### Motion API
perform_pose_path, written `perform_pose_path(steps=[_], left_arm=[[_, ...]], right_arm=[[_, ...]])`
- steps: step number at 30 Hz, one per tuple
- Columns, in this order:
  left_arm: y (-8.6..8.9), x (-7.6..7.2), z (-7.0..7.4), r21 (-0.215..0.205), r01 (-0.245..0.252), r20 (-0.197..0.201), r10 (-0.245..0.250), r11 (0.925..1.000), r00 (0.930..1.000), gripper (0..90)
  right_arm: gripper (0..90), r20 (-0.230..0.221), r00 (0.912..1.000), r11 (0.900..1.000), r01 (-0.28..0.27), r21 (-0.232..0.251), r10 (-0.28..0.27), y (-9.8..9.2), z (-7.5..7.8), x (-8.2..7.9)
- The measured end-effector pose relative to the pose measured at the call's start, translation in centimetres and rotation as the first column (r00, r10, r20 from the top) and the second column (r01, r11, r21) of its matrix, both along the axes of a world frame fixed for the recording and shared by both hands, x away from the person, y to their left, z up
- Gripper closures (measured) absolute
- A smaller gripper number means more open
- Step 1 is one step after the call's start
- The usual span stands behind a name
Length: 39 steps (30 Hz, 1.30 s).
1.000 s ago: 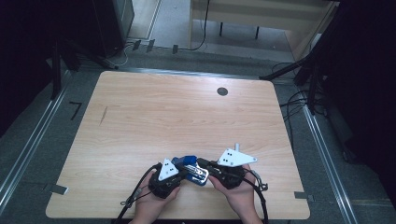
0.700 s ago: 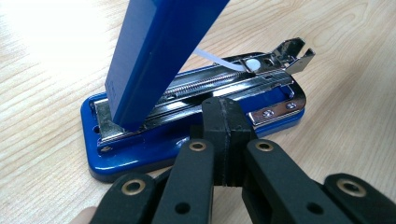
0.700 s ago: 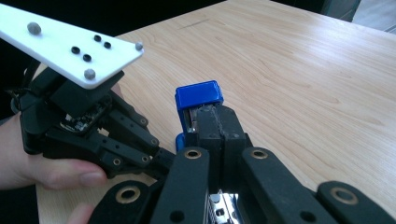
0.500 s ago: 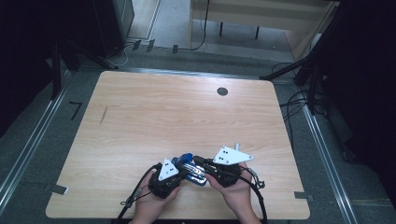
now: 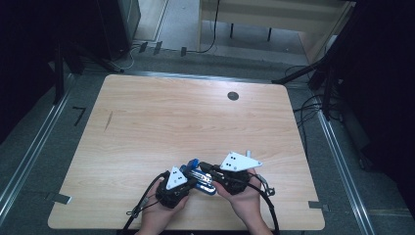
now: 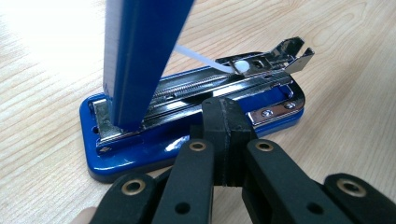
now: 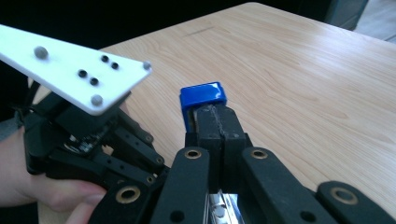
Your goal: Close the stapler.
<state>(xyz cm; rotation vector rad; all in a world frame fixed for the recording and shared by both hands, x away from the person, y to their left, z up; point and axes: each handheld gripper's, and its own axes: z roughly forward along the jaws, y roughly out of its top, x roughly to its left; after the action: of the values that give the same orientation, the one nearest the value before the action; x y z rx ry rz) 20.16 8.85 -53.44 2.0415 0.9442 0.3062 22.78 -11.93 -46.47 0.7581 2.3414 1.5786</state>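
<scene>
Blue stapler sits lower centre of the high view, near the table's front edge, between both hands. It's opened up: base flat on the wood, blue top arm swung up nearly vertical at the upper left of the left gripper view, so the chrome staple channel lies exposed, probably for loading or clearing. Left gripper has its jaws fully together, nothing between them, tips against the base's near side, likely pinning it down. Right gripper is likewise closed with nothing clamped, tips right behind the raised arm's blue end, looks like propping it open. Rest of the table bare except a dark grommet, upper right.
</scene>
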Motion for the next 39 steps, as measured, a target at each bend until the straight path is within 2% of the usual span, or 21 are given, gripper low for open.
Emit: perform_pose_path(steps=[6, 39], left_arm=[[0.0, 0.0, 0.0, -0.001, 0.0, 0.001, 0.0, 1.0, 1.0, 90.0], [0.0, 0.0, 0.0, 0.002, 0.0, 0.002, 0.0, 1.0, 1.0, 90.0]], right_arm=[[90.0, 0.005, 0.9999, 1.0, -0.011, 0.009, 0.011, 0.9, 0.3, 0.3], [90.0, 0.014, 0.9993, 0.999, -0.034, -0.004, 0.034, 2.6, 0.9, 1.2]])
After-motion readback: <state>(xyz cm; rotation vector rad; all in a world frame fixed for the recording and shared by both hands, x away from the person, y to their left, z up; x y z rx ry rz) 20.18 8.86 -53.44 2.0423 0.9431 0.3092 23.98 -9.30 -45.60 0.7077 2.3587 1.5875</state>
